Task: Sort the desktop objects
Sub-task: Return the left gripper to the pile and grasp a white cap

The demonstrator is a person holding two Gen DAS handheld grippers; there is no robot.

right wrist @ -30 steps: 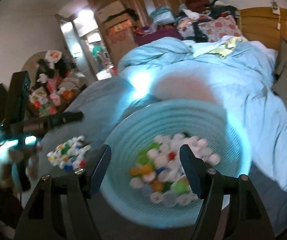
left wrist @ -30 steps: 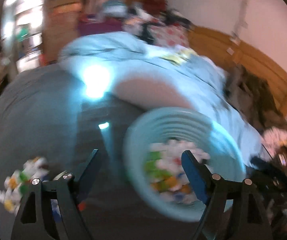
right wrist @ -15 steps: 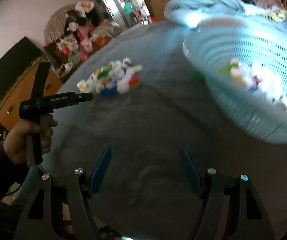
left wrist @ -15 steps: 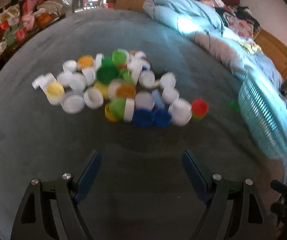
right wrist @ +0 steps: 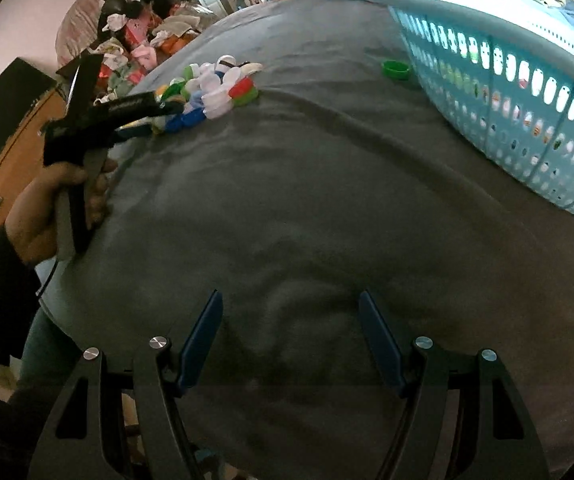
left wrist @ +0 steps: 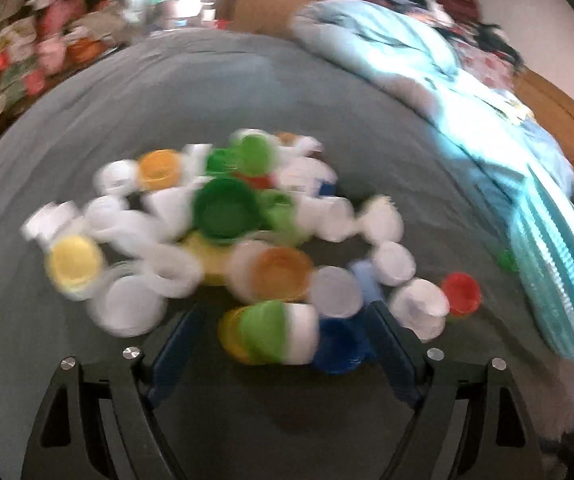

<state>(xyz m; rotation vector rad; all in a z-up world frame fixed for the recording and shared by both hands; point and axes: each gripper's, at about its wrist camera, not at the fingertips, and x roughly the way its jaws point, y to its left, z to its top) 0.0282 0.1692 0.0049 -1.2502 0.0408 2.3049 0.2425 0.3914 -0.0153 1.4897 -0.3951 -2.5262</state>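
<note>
Grey blanket, bottle caps heaped, basket right, both grippers' jaws spread, empty.

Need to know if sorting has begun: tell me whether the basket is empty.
Not empty. Through the slots in the basket wall, coloured caps show inside. How full it is cannot be told.

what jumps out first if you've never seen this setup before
A bright heap of bottle caps on the grey bedspread, right ahead of the left gripper, whose jaws stand open. To the right sits a pale blue slotted basket with one stray green cap beside it.
</note>
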